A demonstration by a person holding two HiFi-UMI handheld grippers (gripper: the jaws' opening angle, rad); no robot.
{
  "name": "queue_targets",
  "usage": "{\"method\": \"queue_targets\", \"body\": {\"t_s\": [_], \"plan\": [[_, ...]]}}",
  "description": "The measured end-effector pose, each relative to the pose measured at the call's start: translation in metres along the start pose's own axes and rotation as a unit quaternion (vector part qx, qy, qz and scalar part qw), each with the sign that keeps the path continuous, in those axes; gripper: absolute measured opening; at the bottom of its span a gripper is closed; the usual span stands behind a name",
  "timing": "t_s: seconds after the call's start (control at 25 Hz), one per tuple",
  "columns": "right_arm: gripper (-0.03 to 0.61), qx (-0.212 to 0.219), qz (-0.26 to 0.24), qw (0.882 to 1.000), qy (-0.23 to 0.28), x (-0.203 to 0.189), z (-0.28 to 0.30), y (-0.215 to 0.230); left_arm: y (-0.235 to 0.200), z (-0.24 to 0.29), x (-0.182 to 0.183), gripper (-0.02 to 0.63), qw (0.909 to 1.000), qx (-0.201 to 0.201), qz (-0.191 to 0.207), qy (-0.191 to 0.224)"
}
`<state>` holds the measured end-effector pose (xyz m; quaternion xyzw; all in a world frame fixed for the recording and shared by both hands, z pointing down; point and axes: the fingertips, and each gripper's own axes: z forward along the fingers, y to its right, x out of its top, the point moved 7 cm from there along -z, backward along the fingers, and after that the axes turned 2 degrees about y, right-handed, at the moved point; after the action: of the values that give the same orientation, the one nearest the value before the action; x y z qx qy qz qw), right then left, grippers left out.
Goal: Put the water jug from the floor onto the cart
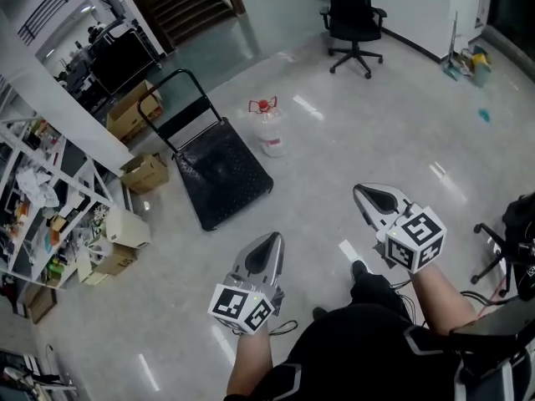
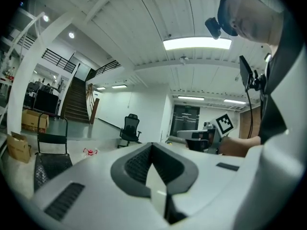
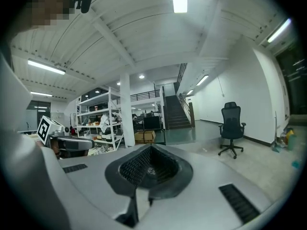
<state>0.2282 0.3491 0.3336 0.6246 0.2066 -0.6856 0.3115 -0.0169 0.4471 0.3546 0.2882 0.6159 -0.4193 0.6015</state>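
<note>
The clear water jug with a red cap handle stands upright on the grey floor, just right of the black platform cart. The cart's deck carries nothing and its push handle is raised at the far left end. Both grippers hang well short of the jug, near the person's body. My left gripper is shut with nothing in it, and so is my right gripper. In the left gripper view the jug shows small beyond the closed jaws of the left gripper, next to the cart. The right gripper view shows the right gripper and no jug.
A black office chair stands far back on the right. Cardboard boxes and metal shelves line the left side. A staircase rises at the back. Another chair's base is at the right edge.
</note>
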Motion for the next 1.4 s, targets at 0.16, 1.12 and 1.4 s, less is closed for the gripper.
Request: {"method": "queue_targets", "body": {"t_s": [0.16, 1.12, 1.4], "plan": [[0.002, -0.005, 0.006, 1.0, 0.019, 0.004, 0.024, 0.039, -0.016, 0.043, 0.0, -0.002, 0.9999, 0.009, 0.007, 0.0], [0.002, 0.067, 0.026, 0.997, 0.02, 0.05, 0.24, 0.285, -0.146, 0.3, 0.058, -0.002, 0.9964, 0.082, 0.012, -0.015], [0.002, 0.073, 0.0, 0.997, 0.027, 0.078, 0.354, 0.294, -0.249, 0.35, 0.065, -0.002, 0.9968, 0.064, 0.046, -0.014]]}}
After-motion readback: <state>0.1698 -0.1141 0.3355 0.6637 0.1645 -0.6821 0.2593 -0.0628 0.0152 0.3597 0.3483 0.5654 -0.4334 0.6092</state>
